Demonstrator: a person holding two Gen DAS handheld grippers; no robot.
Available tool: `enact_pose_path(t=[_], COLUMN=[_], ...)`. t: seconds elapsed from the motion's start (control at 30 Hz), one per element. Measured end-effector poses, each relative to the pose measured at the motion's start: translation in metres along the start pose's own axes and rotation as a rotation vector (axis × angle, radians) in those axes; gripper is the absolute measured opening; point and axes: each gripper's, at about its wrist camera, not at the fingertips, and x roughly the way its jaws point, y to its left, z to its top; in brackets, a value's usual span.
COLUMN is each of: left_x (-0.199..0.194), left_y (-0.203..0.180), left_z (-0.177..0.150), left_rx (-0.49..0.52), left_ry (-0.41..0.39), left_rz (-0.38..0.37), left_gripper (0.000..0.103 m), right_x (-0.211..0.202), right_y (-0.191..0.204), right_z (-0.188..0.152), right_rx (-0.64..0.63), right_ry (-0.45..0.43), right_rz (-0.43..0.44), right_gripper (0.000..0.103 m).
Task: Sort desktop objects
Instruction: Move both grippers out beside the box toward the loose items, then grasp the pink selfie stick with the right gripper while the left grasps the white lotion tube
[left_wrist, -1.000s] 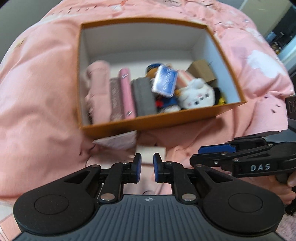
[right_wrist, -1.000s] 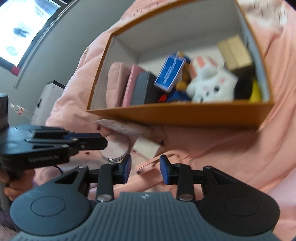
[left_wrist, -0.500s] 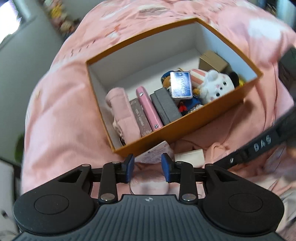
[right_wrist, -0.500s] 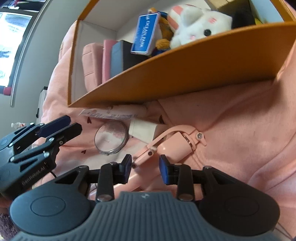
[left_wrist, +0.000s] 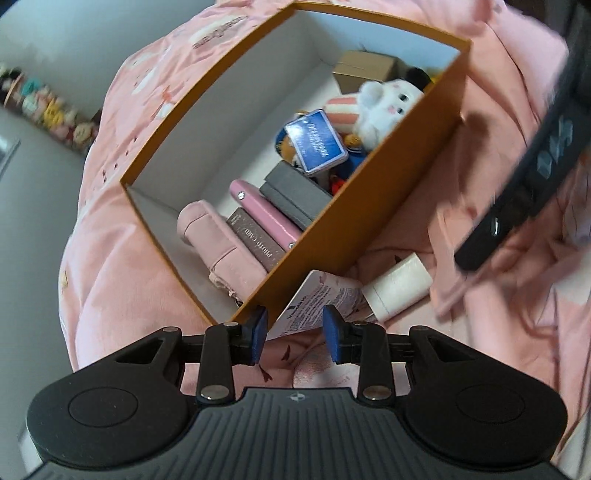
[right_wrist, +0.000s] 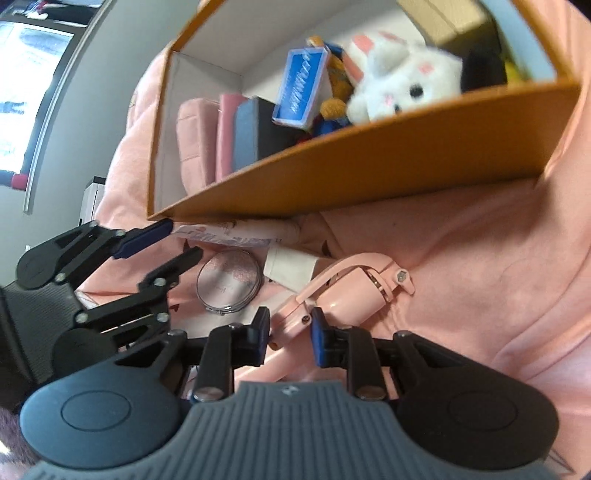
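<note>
An orange box (left_wrist: 369, 206) (right_wrist: 369, 162) lies on a pink blanket and holds a white plush rabbit (left_wrist: 384, 103), a blue card pack (left_wrist: 317, 147), a grey case, pink cases and a brown carton. In front of it lie a white tube (left_wrist: 317, 306) with its cap (left_wrist: 399, 284), a round compact mirror (right_wrist: 229, 284) and a pink folding device (right_wrist: 347, 295). My left gripper (left_wrist: 293, 339) is open, its jaws on either side of the tube's flat end. My right gripper (right_wrist: 290, 336) is open, its jaws around the pink device's lower arm.
The pink blanket (left_wrist: 110, 295) covers the whole surface in soft folds. A grey wall (left_wrist: 33, 206) and a row of small figures (left_wrist: 48, 110) lie to the left. A window (right_wrist: 26, 85) shows at the far left of the right wrist view.
My left gripper opened wider and moved in over the tube's end. My right gripper dropped and closed in on the pink device, which now sits between its jaws.
</note>
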Motion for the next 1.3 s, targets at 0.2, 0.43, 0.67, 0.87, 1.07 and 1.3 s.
enact_pose_path(t=[0.2,0.43,0.67,0.87,1.07,1.3], left_x=[-0.001,-0.001,-0.003,-0.003,0.000,-0.015], left_y=[-0.004,-0.002,-0.003,-0.003,0.001,0.033], left_z=[-0.005,-0.003,-0.003,-0.002,-0.003,-0.002], left_rx=[0.073,0.077,0.041,-0.006,-0.105,-0.290], left_ry=[-0.018,-0.026,-0.021,-0.022,-0.032,-0.057], left_rz=[0.012,-0.006,-0.031,-0.096,-0.127,-0.223], left_gripper=[0.038,0.038,0.018,0.016,0.009,0.003], right_x=[-0.033,-0.060,-0.090,-0.109,-0.119,-0.123], right_y=[0.010,0.016,0.043,0.063,0.068,0.074], right_z=[0.004,0.004,-0.011,-0.008,0.003,0.009], right_rx=[-0.061,-0.165,-0.337,-0.446,-0.512,-0.611], right_ry=[-0.058,-0.046,-0.083,-0.171,-0.232,-0.226], right_rz=[-0.013,-0.074,-0.097,-0.160,-0.242,-0.287], right_gripper=[0.014,0.014,0.012,0.008,0.007,0.006])
